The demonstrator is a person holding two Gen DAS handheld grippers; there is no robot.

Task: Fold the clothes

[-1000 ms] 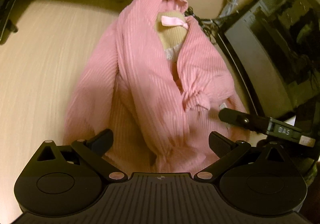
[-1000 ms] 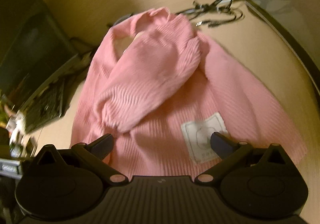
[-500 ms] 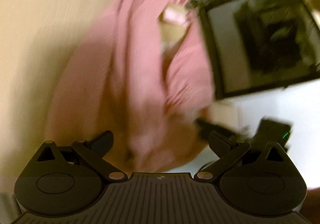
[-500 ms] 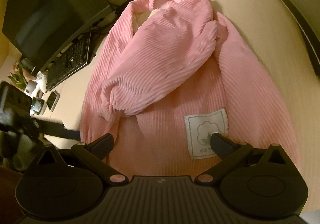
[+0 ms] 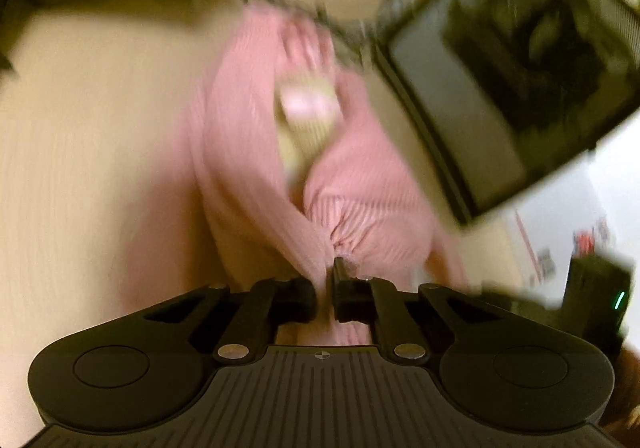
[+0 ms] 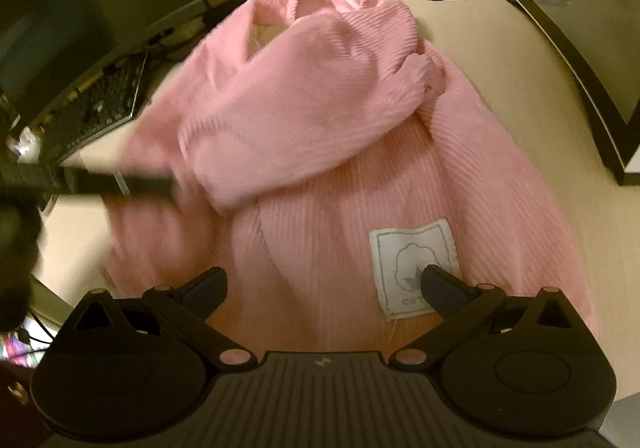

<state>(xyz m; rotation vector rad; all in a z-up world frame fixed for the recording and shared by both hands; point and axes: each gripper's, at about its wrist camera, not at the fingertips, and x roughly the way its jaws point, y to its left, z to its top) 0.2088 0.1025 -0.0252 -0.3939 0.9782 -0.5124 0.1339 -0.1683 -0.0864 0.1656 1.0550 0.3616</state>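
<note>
Two claws: left claw (image 5: 325, 288) pinches the soft, limp pink garment's (image 6: 340, 152) cuff; right claw (image 6: 324, 288) hangs spread. Grip hems.

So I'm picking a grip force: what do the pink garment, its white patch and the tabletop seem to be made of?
Pink garment: soft ribbed fabric, probably corduroy or rib knit; fine parallel ridges, matte, bunching where the left gripper pinches it. White patch: flat woven label with a stitched border, likely cotton. Tabletop: pale wood-look surface with faint grain, possibly laminate, smooth.
</note>
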